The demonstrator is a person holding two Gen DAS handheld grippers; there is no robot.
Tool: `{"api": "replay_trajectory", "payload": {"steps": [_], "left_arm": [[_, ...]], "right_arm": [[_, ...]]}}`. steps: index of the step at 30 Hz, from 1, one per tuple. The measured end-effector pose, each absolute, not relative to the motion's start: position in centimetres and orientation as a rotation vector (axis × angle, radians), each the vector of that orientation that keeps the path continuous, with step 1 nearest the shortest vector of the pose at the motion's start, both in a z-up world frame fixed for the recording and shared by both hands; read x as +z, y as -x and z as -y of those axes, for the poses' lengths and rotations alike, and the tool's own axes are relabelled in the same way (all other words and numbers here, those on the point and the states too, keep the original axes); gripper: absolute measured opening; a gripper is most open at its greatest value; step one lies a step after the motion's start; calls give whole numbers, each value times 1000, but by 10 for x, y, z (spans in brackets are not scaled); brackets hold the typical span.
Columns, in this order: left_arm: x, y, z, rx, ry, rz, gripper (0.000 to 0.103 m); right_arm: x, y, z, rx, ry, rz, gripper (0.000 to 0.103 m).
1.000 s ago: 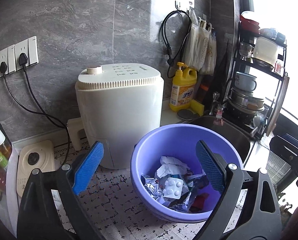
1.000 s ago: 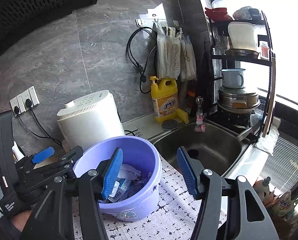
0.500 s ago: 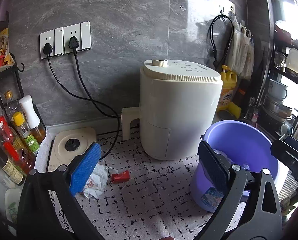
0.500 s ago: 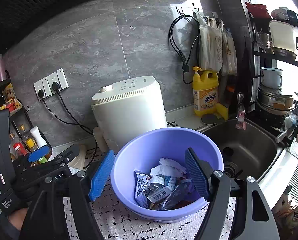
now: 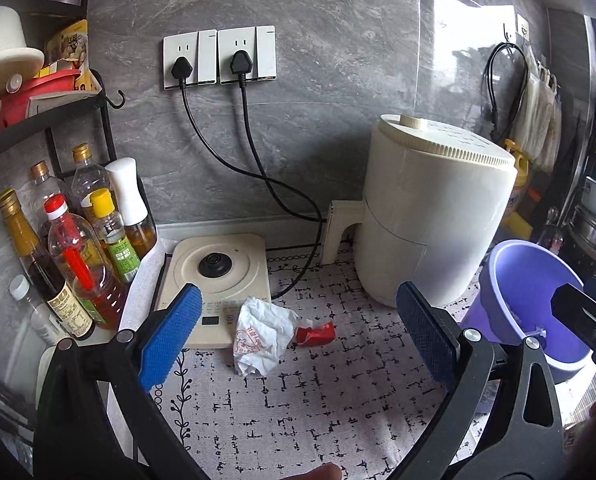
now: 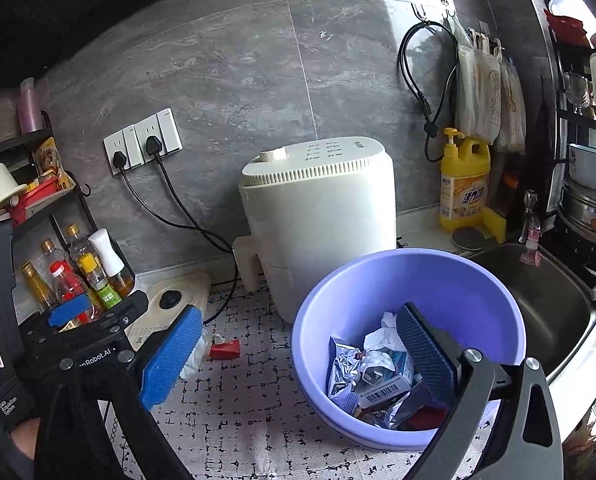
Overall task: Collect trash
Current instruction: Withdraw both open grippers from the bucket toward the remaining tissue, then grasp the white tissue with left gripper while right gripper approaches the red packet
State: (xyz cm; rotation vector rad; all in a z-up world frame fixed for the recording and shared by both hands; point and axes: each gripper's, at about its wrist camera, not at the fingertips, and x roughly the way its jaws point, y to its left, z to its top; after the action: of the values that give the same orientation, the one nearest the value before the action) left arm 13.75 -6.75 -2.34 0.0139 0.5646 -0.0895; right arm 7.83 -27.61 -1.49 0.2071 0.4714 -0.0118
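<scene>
Still loose on the patterned mat (image 5: 298,412) are two bits of trash: one crumpled paper (image 5: 263,332) touching one red wrapper (image 5: 316,333), beside the scale (image 5: 214,280); one purple basin (image 6: 410,308) holds the rest, right of the air fryer (image 5: 430,216); open mat lies between; left gripper (image 5: 294,336) and right gripper (image 6: 298,356) both gape, empty.

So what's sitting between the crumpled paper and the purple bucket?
In the left wrist view, a small red wrapper lies beside the crumpled paper; then only bare patterned mat up to the purple bucket.
</scene>
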Motion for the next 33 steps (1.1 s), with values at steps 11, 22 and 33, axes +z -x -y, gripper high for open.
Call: {"api": "replay_trajectory", "payload": {"steps": [11, 22, 33], "left_arm": [[-31, -134, 24, 22, 7, -591, 97], [-48, -142, -3, 67, 44, -614, 97], [-97, -162, -10, 64, 85, -720, 90]], "right_arm": [[-25, -99, 237, 108, -182, -501, 95], [-40, -119, 206, 186, -134, -546, 95], [-76, -146, 183, 250, -79, -662, 71]]}}
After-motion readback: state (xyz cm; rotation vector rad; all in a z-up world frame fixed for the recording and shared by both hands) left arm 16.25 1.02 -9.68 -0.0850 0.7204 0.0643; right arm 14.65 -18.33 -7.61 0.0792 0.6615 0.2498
